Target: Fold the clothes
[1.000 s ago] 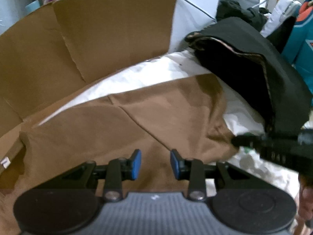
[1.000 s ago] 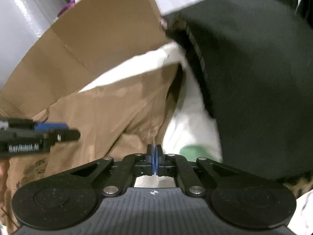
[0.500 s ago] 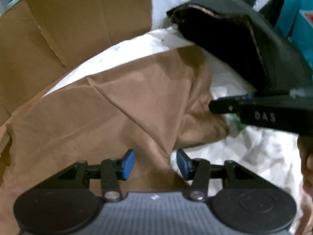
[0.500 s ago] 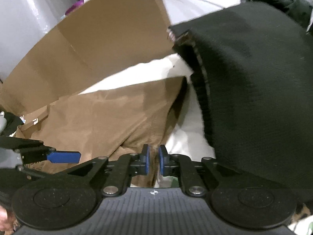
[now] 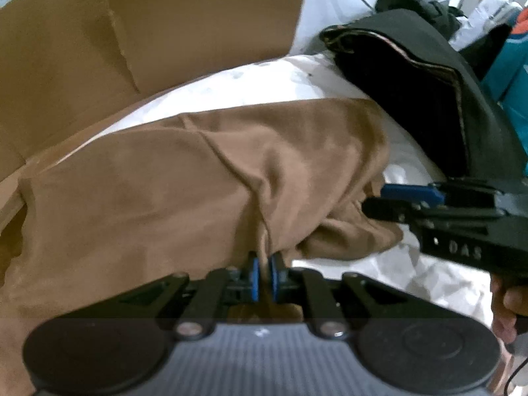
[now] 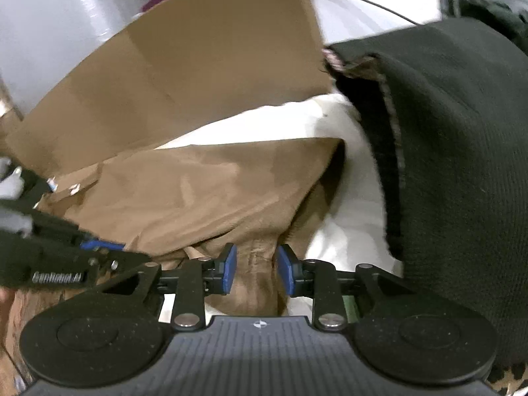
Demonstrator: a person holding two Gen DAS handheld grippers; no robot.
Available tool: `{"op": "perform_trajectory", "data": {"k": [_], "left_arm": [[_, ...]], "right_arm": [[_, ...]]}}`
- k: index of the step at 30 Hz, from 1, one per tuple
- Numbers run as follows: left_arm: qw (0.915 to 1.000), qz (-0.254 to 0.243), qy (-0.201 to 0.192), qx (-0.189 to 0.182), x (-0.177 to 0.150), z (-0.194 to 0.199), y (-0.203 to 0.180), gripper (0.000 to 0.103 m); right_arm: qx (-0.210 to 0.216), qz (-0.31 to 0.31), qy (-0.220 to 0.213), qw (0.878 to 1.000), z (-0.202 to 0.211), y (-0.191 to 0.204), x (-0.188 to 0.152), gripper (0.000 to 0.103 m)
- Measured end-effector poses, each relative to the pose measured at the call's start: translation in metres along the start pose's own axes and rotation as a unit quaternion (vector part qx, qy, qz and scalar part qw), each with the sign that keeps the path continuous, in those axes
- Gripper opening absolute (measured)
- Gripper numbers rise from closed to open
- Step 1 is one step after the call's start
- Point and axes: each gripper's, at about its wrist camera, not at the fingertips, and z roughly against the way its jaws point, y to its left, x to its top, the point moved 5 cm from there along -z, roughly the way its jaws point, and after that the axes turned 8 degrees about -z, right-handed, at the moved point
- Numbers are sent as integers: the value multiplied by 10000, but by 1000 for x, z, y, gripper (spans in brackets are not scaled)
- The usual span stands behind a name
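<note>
on the left, cardboard walls us in. our left gripper is closing, its pads pinching a ridge of the brown garment, which stretches left to right across the white sheet. our right gripper is opening, a bunched fold between its pads but untouched. a black garment crowds the right; open room lies ahead over the sheet.

Rumpled brown garment on white bedding
</note>
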Motion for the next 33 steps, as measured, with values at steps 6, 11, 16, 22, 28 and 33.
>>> {"op": "perform_trajectory", "data": {"k": [6,11,16,22,28,33], "left_arm": [[9997,199,-30,-132,-1,-1,8,14],[9997,174,-45,-158,-2,1,9,15],[9998,156,-81,-136,-3,2,10,19],[9999,79,-98,-77,-4,1,6,18],[9998,129,-112,-94,-3,1,6,19],[9997,100,-173,-145,-1,6,2,19]], "right_arm": [[-2,-60,190,9998,-14,1,1,43],[160,163,394,9990,-23,10,-4,43],[89,238,439,9987,-30,12,-4,43],[-21,433,370,9984,-37,16,-4,43],[-134,831,286,9960,-36,19,-8,14],[-118,610,285,9977,-21,11,-3,5]]}}
